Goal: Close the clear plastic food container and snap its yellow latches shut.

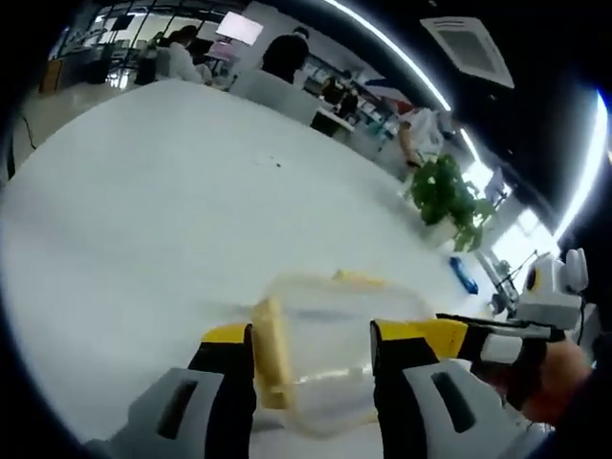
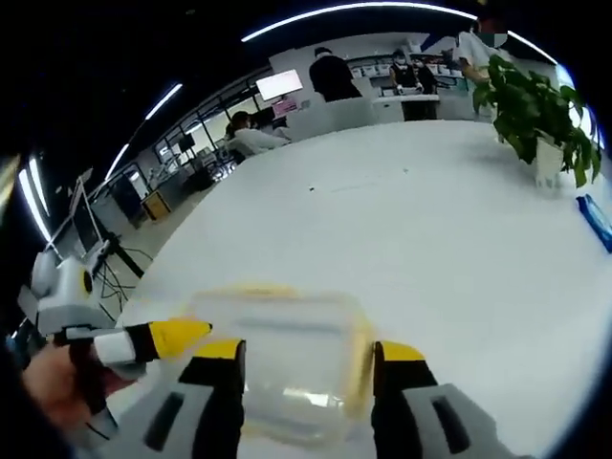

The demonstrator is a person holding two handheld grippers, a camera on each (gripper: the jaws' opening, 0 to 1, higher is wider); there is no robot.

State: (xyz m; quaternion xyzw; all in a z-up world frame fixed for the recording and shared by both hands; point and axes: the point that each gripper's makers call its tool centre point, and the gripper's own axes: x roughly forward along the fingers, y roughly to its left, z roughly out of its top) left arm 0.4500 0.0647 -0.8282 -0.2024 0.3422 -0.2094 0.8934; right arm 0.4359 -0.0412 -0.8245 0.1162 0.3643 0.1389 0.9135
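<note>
Both pairs of jaws stand spread with the clear plastic container (image 1: 330, 354) between them – the left gripper (image 1: 313, 378) straddles one end, by a yellow latch (image 1: 270, 349), while the right gripper (image 2: 308, 392) straddles the opposite end, its yellow tips at the container's near edge. The container lies lid-on on the white bench (image 2: 421, 220), blurred in both views, so I cannot tell whether the latches are snapped. Farther off stand a potted plant (image 2: 535, 105) and a small blue object (image 2: 595, 222) – people sit at desks beyond
</note>
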